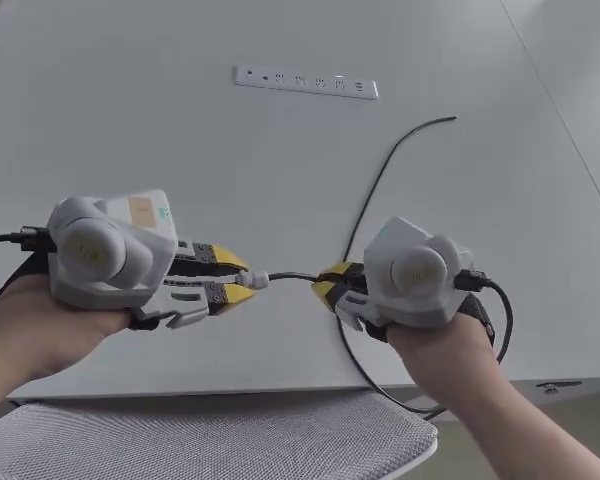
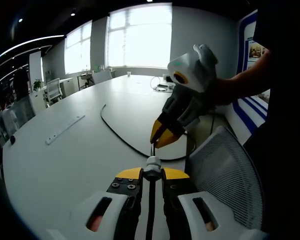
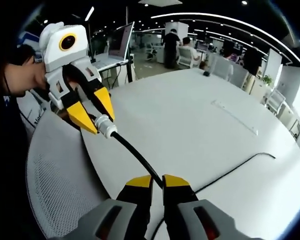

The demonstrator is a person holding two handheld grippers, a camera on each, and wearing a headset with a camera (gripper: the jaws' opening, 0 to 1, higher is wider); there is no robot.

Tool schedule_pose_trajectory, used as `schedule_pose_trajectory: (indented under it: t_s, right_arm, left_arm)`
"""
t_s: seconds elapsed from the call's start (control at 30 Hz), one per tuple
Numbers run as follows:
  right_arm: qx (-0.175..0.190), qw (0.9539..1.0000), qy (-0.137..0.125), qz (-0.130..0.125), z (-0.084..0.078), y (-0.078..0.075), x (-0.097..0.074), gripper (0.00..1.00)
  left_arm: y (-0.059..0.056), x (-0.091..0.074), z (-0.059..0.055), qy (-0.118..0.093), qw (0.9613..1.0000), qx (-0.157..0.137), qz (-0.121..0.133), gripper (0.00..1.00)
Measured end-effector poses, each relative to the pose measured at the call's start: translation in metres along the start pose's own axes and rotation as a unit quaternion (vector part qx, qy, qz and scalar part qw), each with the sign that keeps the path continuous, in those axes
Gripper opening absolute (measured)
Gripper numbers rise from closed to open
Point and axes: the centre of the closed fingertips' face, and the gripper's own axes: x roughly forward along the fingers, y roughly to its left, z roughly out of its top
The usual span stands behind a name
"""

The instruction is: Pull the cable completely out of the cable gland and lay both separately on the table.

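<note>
Head view: both grippers are held in the hands over the near edge of the table, tips facing each other.

Left gripper: jaws drawn narrow, pinching the white gland between the yellow tips. In its own view the gland sits right at the tips of the left gripper, held off the table.

Right gripper: jaws nearly together, clamped on the black cable a little way from the gland. In its own view the cable runs straight from the right gripper up to the gland in the left gripper.

The gland is the one holder here, and the cable is in it: the cable enters its nose and is not out. We cannot tell how far it reaches inside.

Behind the right gripper the cable loops down past the table edge, over the mesh chair, then climbs back onto the table. Its free end lies flat, nearer us and to the right of the power strip.

From the left gripper view, the right gripper hangs just beyond the gland.
</note>
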Motion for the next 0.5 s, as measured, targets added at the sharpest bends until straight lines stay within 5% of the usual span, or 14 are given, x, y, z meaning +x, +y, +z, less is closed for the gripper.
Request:
schedule_pose_trajectory:
  t_s: [0.27, 0.4, 0.5]
  right_arm:
    - [-0.081, 0.9967, -0.006, -0.002, 0.010, 0.009, -0.002, 0.13]
    - [-0.194, 0.9810, -0.004, -0.008, 0.024, 0.024, -0.002, 0.16]
    - [-0.219, 0.9755, -0.018, 0.017, 0.037, 0.043, -0.001, 0.15]
  left_arm:
    - [-0.001, 0.001, -0.002, 0.005, 1.0000, 0.000, -0.003, 0.15]
    - [-0.003, 0.002, -0.003, 0.009, 0.9999, 0.005, -0.007, 0.15]
    - [-0.002, 0.001, -0.003, 0.008, 0.9999, 0.004, -0.006, 0.15]
